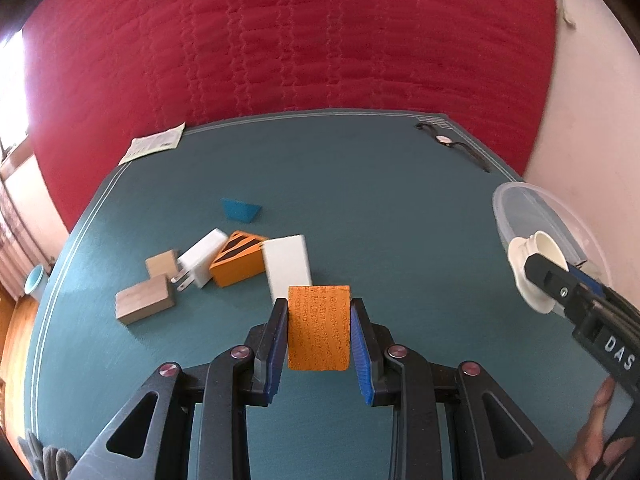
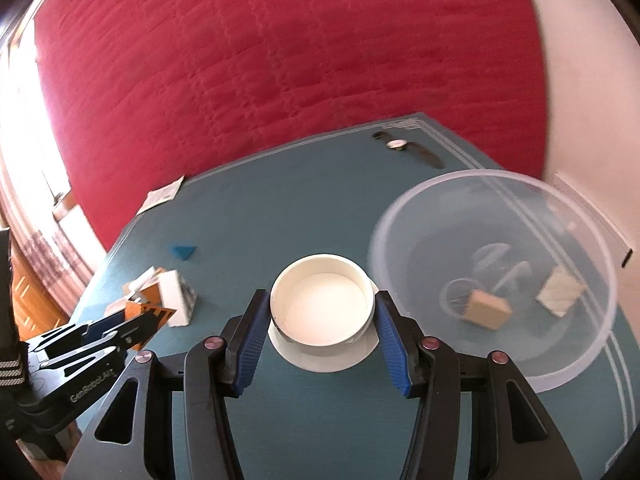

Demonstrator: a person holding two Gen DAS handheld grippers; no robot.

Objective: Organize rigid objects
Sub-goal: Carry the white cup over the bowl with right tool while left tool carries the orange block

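Note:
My left gripper (image 1: 319, 312) is shut on an orange block (image 1: 319, 328) and holds it above the teal table. My right gripper (image 2: 322, 300) is shut on a white round lid-like cup (image 2: 323, 302); it also shows in the left wrist view (image 1: 536, 264) beside the clear plastic bowl (image 1: 520, 208). The bowl (image 2: 576, 240) holds two pale blocks (image 2: 486, 309). On the table lie a white charger (image 1: 200, 258), an orange striped wedge (image 1: 238, 258), a white block (image 1: 289, 266), two wooden blocks (image 1: 145, 303) and a blue wedge (image 1: 240, 209).
A wristwatch (image 1: 444, 140) lies at the table's far right corner. A paper leaflet (image 1: 154, 146) overhangs the far left edge. A red quilt (image 1: 300, 40) fills the background beyond the table (image 1: 380, 200).

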